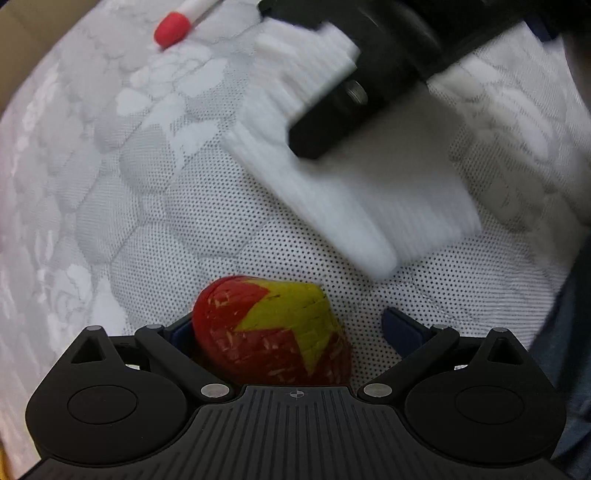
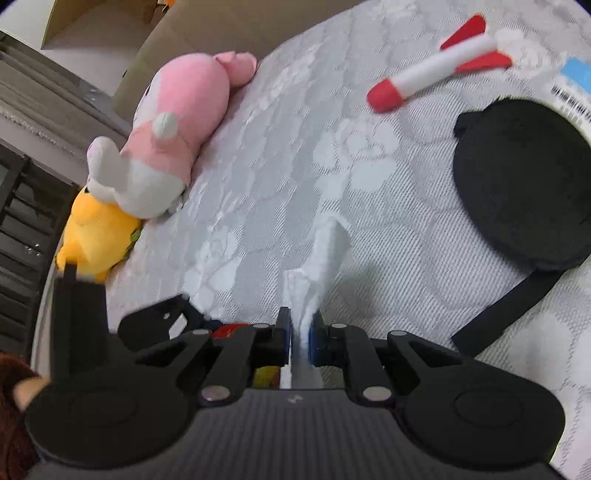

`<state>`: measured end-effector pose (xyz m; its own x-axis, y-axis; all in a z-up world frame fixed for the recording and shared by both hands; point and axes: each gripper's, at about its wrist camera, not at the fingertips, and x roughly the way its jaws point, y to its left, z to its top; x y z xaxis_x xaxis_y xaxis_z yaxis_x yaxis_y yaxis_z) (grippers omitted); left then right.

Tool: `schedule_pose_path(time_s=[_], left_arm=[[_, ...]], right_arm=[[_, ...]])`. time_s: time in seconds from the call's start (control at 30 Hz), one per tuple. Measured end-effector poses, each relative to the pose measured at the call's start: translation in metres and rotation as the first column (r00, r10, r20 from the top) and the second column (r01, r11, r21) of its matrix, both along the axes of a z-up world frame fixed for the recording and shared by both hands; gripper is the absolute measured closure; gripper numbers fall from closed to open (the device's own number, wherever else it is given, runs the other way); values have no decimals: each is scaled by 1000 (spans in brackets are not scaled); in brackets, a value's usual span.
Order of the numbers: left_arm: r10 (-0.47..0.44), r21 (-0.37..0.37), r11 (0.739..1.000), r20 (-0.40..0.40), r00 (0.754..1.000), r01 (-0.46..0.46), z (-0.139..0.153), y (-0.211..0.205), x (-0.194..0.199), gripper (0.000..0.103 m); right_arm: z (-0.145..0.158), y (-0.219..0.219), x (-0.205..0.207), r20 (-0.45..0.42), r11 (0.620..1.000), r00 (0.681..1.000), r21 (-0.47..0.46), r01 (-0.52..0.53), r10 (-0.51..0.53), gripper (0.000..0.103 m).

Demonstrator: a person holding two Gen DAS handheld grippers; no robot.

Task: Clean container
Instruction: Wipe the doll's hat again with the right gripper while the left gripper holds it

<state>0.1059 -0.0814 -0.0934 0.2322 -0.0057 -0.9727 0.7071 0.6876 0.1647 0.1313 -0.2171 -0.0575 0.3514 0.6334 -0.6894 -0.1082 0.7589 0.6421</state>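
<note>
The left hand-held gripper [image 1: 291, 332] stands wide open around the red-and-yellow container [image 1: 271, 328] on the mattress [image 1: 110, 166]; just beyond the container the right hand-held gripper [image 2: 300, 339] is clamped on a white cloth [image 2: 325, 254]; a toy rocket [image 2: 436, 66] lies farther off.

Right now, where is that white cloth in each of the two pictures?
Left wrist view: the white cloth hangs upper right of centre, blurred, from the right gripper, above the red and yellow container.
Right wrist view: the cloth stands at centre, pinched between the fingers.
Shared landmark: the red-tipped toy rocket on the quilted mattress.
</note>
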Motion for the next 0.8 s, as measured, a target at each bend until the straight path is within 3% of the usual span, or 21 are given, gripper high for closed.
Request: schedule_pose_path(time_s=[0.03, 0.07, 0.1, 0.17, 0.27, 0.3, 0.37, 0.4, 0.47, 0.5, 0.6, 0.67, 0.8], left_arm=[[13, 2, 1000, 37, 999, -13, 2, -2, -2, 6], [24, -1, 1000, 66, 998, -24, 5, -4, -4, 25], [43, -14, 999, 89, 995, -42, 9, -6, -3, 36], [142, -127, 983, 95, 985, -129, 23, -2, 7, 52], [299, -361, 894, 45, 953, -264, 43, 7, 25, 54], [319, -407, 872, 49, 946, -273, 48, 8, 28, 54], [306, -439, 868, 102, 947, -233, 58, 4, 27, 52], [279, -433, 878, 114, 953, -205, 63, 4, 25, 49], [203, -407, 902, 113, 973, -141, 72, 7, 18, 12], [145, -376, 922, 110, 983, -94, 74, 9, 11, 7], [-45, -201, 977, 103, 994, 65, 66, 12, -12, 7], [-130, -85, 987, 71, 989, 135, 51, 17, -24, 7], [-120, 64, 991, 61, 991, 117, 10, 23, -27, 10]], right_arm=[[1, -1, 2, 5, 1000, 1000, -5, 7, -7, 91], [3, -3, 3, 13, 1000, 1000, -11, 16, -16, 91], [5, -6, 5, 25, 999, 999, -17, 28, -27, 91], [10, -17, 7, 55, 998, 996, 1, 70, -70, 91], [19, -35, 8, 97, 987, 984, 73, 140, -146, 91], [22, -41, 6, 101, 978, 982, 152, 141, -157, 91], [30, -53, 1, 105, 942, 978, 306, 139, -179, 91], [32, -57, -1, 107, 925, 977, 353, 138, -186, 91], [32, -53, 2, 115, 941, 976, 307, 141, -183, 90], [32, -51, 3, 119, 948, 976, 284, 142, -182, 90], [17, -44, 12, 50, 962, 985, 228, 150, -165, 90], [14, -38, 16, 35, 969, 988, 207, 137, -148, 90], [21, -24, 15, 88, 986, 992, 143, 81, -94, 90]])
